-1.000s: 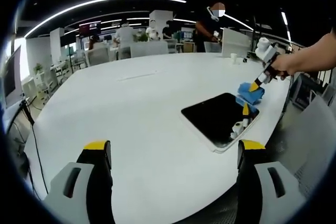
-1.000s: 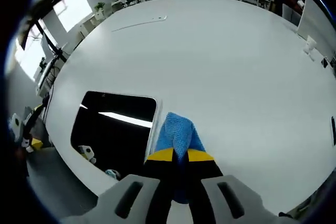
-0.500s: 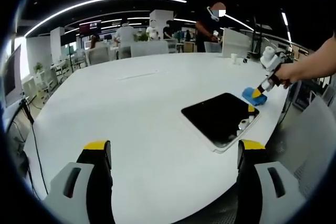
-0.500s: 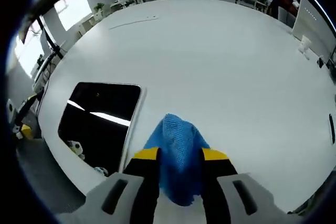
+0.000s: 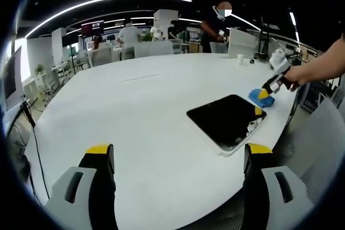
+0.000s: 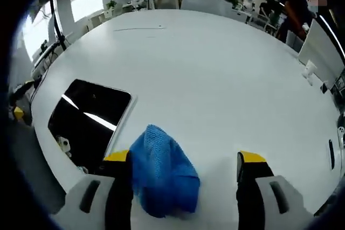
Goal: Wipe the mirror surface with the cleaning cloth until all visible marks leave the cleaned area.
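Cloth (image 6: 161, 179) blue, fine waffle-like weave, 6 o'clock in right gripper view. Mirror (image 6: 88, 117) glossy black with white frame, bright white streak reflections. Table (image 5: 145, 111) plain white. Left gripper (image 5: 178, 176) and right gripper (image 6: 183, 184): grey bodies, black jaws, yellow tips. Chairs (image 5: 151, 50) at 12 o'clock pale grey.

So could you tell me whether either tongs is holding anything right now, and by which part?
Nothing is held. The right tongs stand open over the blue cloth on the table; the left tongs are open too.
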